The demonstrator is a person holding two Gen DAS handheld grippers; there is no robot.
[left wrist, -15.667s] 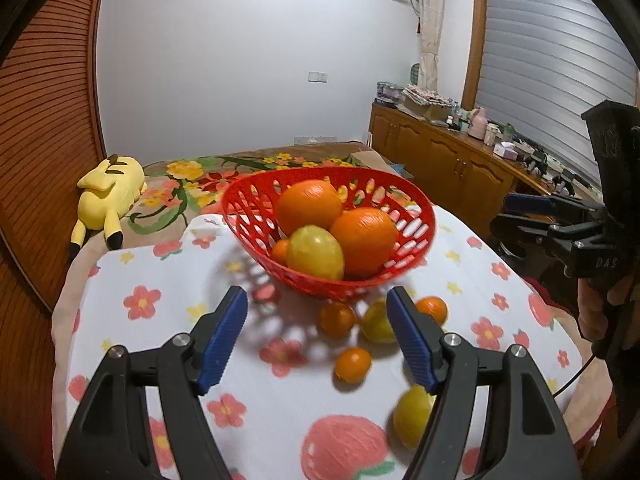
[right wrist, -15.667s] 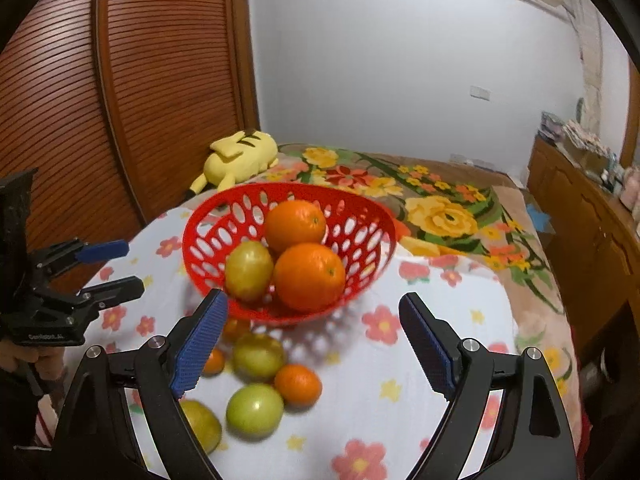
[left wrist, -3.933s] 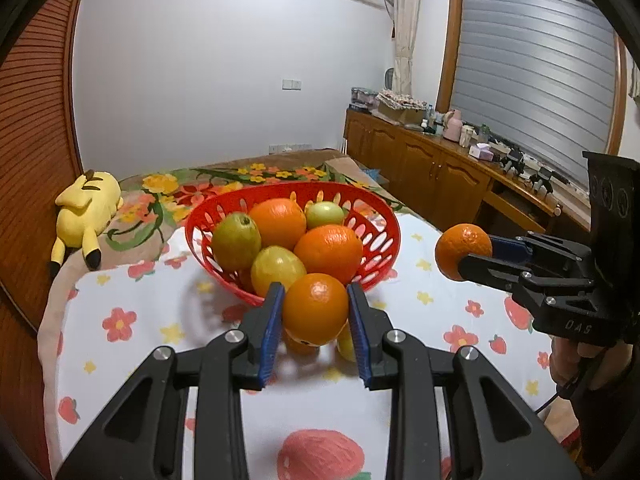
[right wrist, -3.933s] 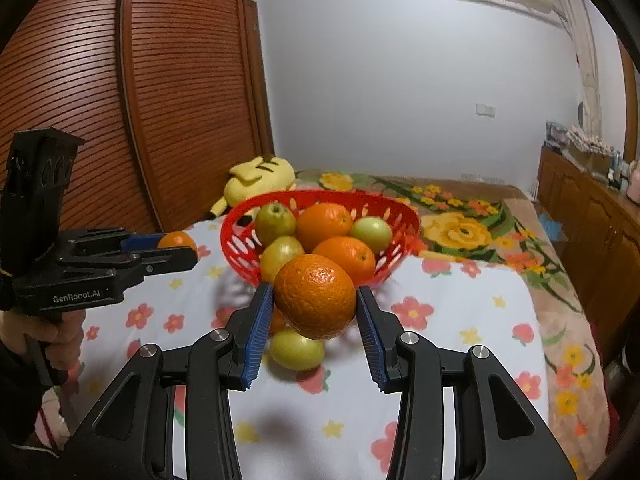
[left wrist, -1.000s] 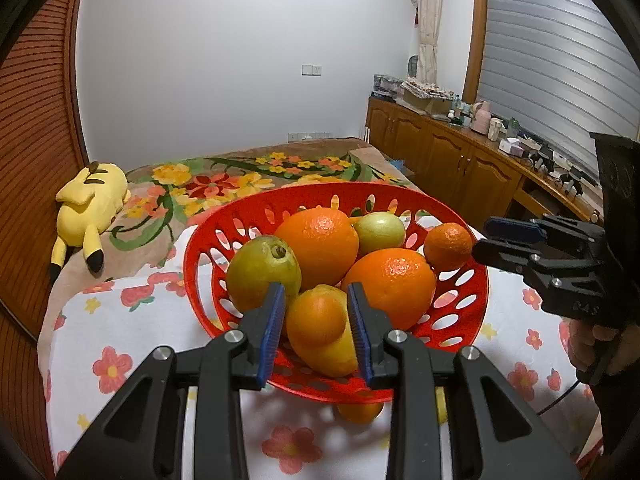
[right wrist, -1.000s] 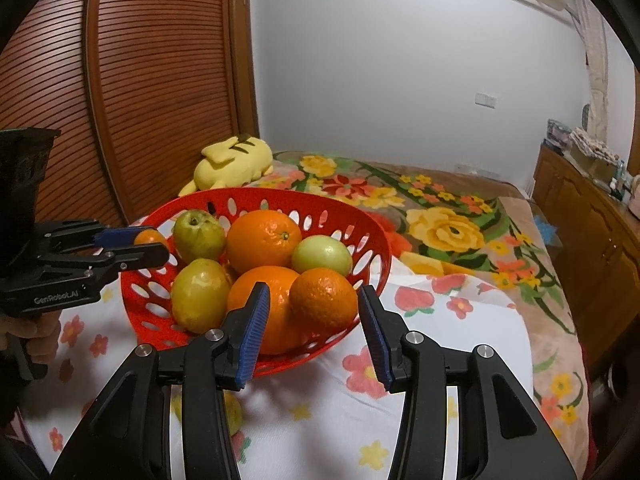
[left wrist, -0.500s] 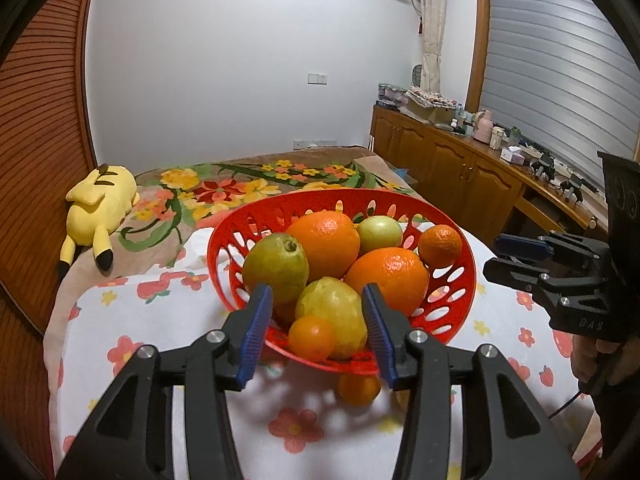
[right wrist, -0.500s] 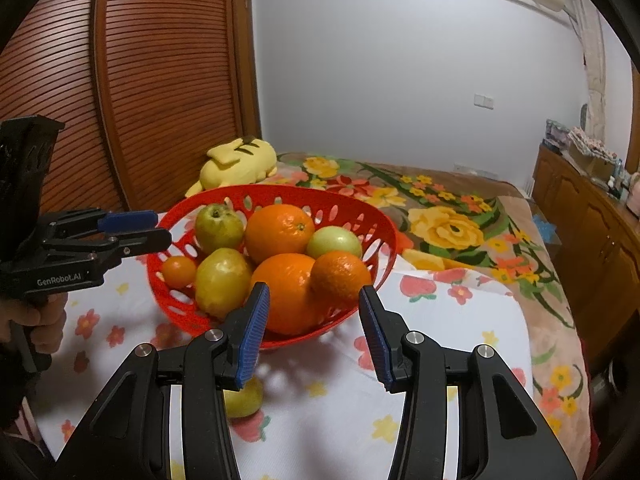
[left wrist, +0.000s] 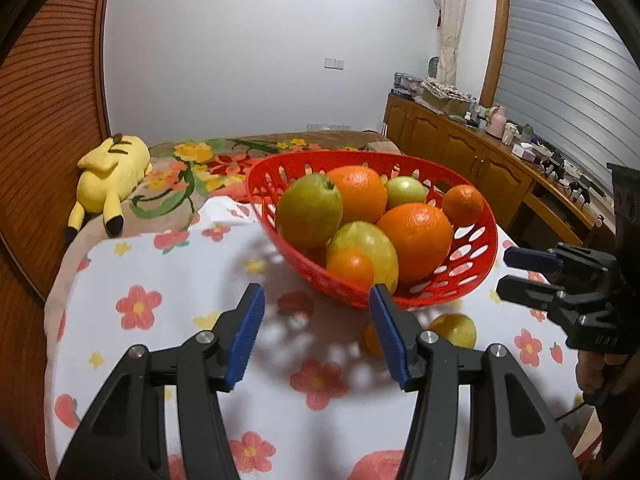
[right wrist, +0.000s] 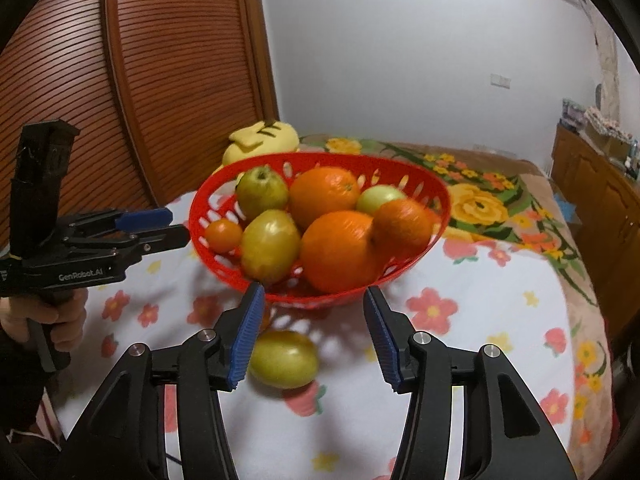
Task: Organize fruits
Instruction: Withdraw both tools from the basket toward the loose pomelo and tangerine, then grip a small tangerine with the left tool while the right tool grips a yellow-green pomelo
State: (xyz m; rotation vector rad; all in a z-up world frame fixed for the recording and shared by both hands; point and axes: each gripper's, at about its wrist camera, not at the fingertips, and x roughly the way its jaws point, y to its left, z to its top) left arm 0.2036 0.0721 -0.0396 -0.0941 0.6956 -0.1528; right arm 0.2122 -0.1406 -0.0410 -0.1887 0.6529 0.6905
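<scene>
A red basket (left wrist: 474, 258) (right wrist: 416, 258) stands on the flowered tablecloth, holding several oranges, green-yellow fruits and small tangerines. My left gripper (left wrist: 316, 330) is open and empty, just in front of the basket's near rim. My right gripper (right wrist: 312, 334) is open and empty on the basket's other side. A yellow-green fruit (right wrist: 284, 358) (left wrist: 454, 330) lies on the cloth under the basket's edge, close to my right gripper's left finger. A small tangerine (left wrist: 372, 340) lies beside it, partly hidden behind my left gripper's right finger.
A yellow plush toy (left wrist: 110, 174) (right wrist: 262, 140) lies on the bed behind the table. A wooden slatted wardrobe (right wrist: 160, 80) stands on one side, a wooden sideboard (left wrist: 480, 168) with clutter on the other. The table edge (left wrist: 56, 320) is near.
Both grippers have let go of their tangerines in the basket, opened wider and drawn back from it. The two tangerines now rest in the basket.
</scene>
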